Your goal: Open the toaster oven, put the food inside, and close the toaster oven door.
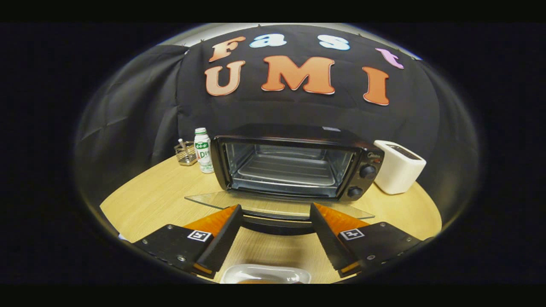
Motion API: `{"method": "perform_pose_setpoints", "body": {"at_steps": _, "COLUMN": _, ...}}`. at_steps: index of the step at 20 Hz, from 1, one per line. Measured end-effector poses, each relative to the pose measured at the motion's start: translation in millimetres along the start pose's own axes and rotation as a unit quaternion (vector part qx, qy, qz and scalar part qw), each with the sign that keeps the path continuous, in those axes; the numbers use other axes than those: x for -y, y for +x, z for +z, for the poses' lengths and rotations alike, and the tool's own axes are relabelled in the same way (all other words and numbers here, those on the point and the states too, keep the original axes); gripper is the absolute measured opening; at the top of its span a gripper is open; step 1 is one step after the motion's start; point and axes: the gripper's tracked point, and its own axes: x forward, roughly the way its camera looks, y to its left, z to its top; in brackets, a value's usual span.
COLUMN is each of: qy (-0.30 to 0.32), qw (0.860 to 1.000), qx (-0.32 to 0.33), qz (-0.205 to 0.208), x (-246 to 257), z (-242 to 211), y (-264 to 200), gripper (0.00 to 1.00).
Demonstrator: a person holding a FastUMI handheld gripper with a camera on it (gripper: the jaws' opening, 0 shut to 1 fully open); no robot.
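Wooden table (145,200), toaster oven (294,164) facing fingers (222,230), door (277,207) down, gripper (276,213) spread.

Even, soft light overhead, table (162,196) bright, glare on the oven's glass door (239,200), edges bending and darkening.

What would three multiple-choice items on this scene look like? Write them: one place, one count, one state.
1. The bottle stands: A) left of the oven B) on the oven C) inside it
2. Knobs on the oven: A) one B) two C) four
3. The oven door is: A) shut B) open, lying flat C) missing
Answers: 1 A, it stands beside the oven's left wall. 2 B, two on its right panel. 3 B, the glass lies flat, its handle between the fingers of the open claw.
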Motion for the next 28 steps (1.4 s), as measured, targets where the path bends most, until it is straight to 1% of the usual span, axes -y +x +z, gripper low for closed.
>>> {"method": "perform_pose_setpoints", "body": {"at_steps": 5, "qy": 0.048, "qw": 0.997, "qx": -0.047, "qz": 0.037, "x": -3.7, "z": -27.6, "y": 8.0, "gripper": 0.94}}
{"method": "perform_pose_setpoints", "body": {"at_steps": 11, "qy": 0.065, "qw": 0.992, "qx": -0.106, "qz": 0.033, "x": 1.5, "z": -68.1, "y": 28.6, "gripper": 0.93}}
{"method": "perform_pose_setpoints", "body": {"at_steps": 17, "qy": 0.070, "qw": 0.992, "qx": -0.102, "qz": 0.032, "x": 4.2, "z": -65.3, "y": 31.8, "gripper": 0.93}}
{"method": "perform_pose_setpoints", "body": {"at_steps": 21, "qy": 0.062, "qw": 0.993, "qx": -0.091, "qz": 0.041, "x": 7.0, "z": -67.2, "y": 12.8, "gripper": 0.93}}
{"method": "perform_pose_setpoints", "body": {"at_steps": 26, "qy": 0.035, "qw": 0.995, "qx": -0.060, "qz": 0.074, "x": -1.4, "z": -68.8, "y": -41.7, "gripper": 0.94}}
{"method": "perform_pose_setpoints", "body": {"at_steps": 28, "qy": 0.029, "qw": 0.994, "qx": -0.063, "qz": 0.087, "x": -4.2, "z": -80.3, "y": -64.5, "gripper": 0.96}}
